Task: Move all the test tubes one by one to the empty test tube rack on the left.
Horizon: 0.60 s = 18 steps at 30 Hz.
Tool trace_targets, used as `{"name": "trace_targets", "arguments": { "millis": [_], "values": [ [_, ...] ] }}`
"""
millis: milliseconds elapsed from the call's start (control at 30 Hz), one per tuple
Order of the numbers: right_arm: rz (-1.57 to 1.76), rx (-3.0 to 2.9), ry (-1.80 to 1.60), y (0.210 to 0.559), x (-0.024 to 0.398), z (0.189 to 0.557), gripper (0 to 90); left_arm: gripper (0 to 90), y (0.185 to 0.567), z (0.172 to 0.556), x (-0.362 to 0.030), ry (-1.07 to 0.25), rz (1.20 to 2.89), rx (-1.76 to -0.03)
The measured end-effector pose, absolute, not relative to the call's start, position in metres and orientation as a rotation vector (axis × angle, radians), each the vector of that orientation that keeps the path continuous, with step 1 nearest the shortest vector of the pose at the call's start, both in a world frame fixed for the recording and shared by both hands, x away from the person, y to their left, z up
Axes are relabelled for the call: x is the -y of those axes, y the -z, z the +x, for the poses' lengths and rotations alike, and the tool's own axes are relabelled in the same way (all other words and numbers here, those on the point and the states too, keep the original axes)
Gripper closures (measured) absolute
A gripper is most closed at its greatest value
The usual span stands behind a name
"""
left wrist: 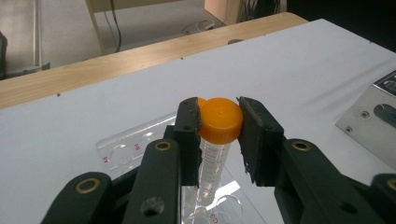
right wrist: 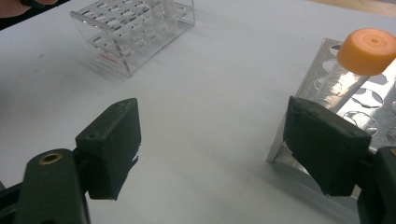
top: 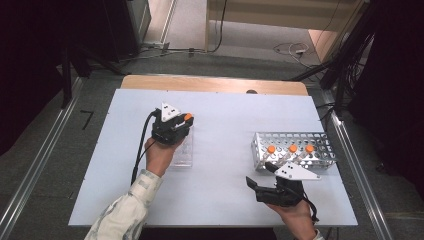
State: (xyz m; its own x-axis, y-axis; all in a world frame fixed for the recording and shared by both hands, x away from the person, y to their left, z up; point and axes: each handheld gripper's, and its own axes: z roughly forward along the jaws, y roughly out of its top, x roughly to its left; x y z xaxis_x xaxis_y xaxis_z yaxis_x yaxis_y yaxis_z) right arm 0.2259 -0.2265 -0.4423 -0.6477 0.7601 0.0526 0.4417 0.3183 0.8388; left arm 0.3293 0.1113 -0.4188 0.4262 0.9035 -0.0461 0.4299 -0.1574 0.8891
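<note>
My left gripper (left wrist: 218,133) is shut on a clear graduated tube with an orange cap (left wrist: 220,120), held upright over a clear plastic rack (left wrist: 120,151). A second orange cap (left wrist: 201,101) peeks out behind the gripper's left jaw. In the high view the left gripper (top: 186,121) sits over the far end of the clear rack (top: 183,156). The right gripper (top: 263,176) stands open just in front of the metal rack (top: 260,150), where three orange-capped tubes (top: 293,148) stand. In the right gripper view its jaws (right wrist: 215,140) gape wide over bare table beside the metal rack (right wrist: 312,81).
A white board (top: 220,185) covers the wooden table (top: 215,82). The clear rack (right wrist: 135,32) lies far off in the right gripper view, and an orange-capped tube (right wrist: 368,50) leans in the metal rack. Cables trail from both grippers. Rails run along both table sides.
</note>
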Motion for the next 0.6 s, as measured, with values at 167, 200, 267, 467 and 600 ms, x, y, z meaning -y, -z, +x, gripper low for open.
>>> {"name": "trace_targets", "arguments": {
  "millis": [167, 200, 267, 467, 600],
  "values": [
    [1.076, -2.241, -1.254, 0.443, 0.226, 0.226, 17.8, 65.9, 0.418, 0.328, -0.112, -0.646, 1.751, -1.157],
    [1.076, -2.241, -1.254, 0.443, 0.226, 0.226, 17.8, 65.5, 0.418, 0.328, -0.112, -0.645, 1.750, -1.153],
    [1.077, -2.240, -1.254, 0.443, 0.226, 0.226, 17.8, 63.3, 0.417, 0.327, -0.113, -0.642, 1.746, -1.153],
    [1.079, -2.234, -1.255, 0.443, 0.227, 0.226, 17.8, 55.2, 0.413, 0.323, -0.114, -0.625, 1.736, -1.149],
    [1.083, -2.233, -1.254, 0.442, 0.228, 0.226, 17.7, 47.3, 0.410, 0.318, -0.113, -0.624, 1.722, -1.147]
  ]
}}
